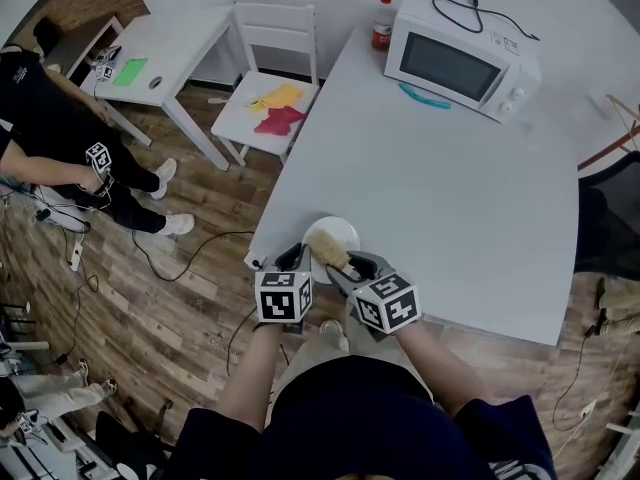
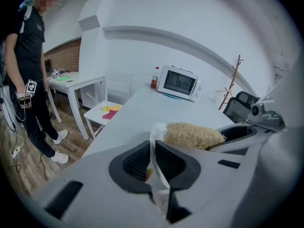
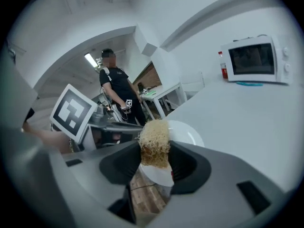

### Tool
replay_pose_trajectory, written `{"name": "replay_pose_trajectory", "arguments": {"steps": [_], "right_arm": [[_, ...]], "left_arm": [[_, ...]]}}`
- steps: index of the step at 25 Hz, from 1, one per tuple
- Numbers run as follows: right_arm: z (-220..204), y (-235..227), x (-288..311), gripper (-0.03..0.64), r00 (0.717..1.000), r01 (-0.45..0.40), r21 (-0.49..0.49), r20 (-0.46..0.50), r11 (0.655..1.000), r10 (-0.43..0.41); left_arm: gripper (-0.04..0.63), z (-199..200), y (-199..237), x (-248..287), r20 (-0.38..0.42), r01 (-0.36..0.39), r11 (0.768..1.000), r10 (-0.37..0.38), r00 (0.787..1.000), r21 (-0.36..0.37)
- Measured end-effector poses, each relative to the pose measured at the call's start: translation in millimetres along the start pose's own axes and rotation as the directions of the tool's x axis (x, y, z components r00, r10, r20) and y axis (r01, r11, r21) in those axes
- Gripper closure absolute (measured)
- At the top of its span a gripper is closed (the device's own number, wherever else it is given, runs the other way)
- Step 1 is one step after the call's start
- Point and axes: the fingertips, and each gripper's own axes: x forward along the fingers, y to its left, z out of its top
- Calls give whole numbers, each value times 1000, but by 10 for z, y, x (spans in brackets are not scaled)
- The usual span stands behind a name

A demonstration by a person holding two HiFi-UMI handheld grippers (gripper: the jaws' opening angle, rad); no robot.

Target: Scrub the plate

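Observation:
A white plate (image 1: 334, 234) is at the near left corner of the grey table (image 1: 450, 188). My left gripper (image 1: 293, 260) is shut on the plate's near rim; in the left gripper view the thin white rim (image 2: 156, 141) stands edge-on between the jaws of the left gripper (image 2: 153, 149). A tan fibrous scrubber (image 1: 328, 251) rests against the plate's face. My right gripper (image 1: 350, 267) is shut on it. In the right gripper view the scrubber (image 3: 154, 144) fills the gap of the right gripper (image 3: 156, 158), with the plate (image 3: 186, 133) just behind it.
A white microwave (image 1: 460, 63) and a red-capped bottle (image 1: 382, 20) stand at the table's far end. A white chair (image 1: 270, 98) with coloured cloths and a small white table (image 1: 165, 53) are to the left. A person (image 1: 50, 128) stands at far left. Cables lie on the wooden floor.

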Motion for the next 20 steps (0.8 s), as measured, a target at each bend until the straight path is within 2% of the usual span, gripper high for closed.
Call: {"name": "replay_pose_trajectory", "arguments": {"steps": [4,13,16,20], "right_arm": [[-183,-6,-47,438,999,-30,73,-20,997,31],[-511,62,-148,439,987,-101,78,-120,992,110],[-607,-7,-198,437,982,-88,59,-163,994,97],[-668,-161,-269,437,981,-31,19,-189,999,34]], "left_arm": [[554,-33,9,14,-11,-3,1000,3,1000,3],[554,-45,22,33,-7,-18,1000,18,1000,9],[554,-31,36,44,-6,-22,1000,22,1000,9],[554,-42,55,59,-7,-23,1000,23,1000,14]]}}
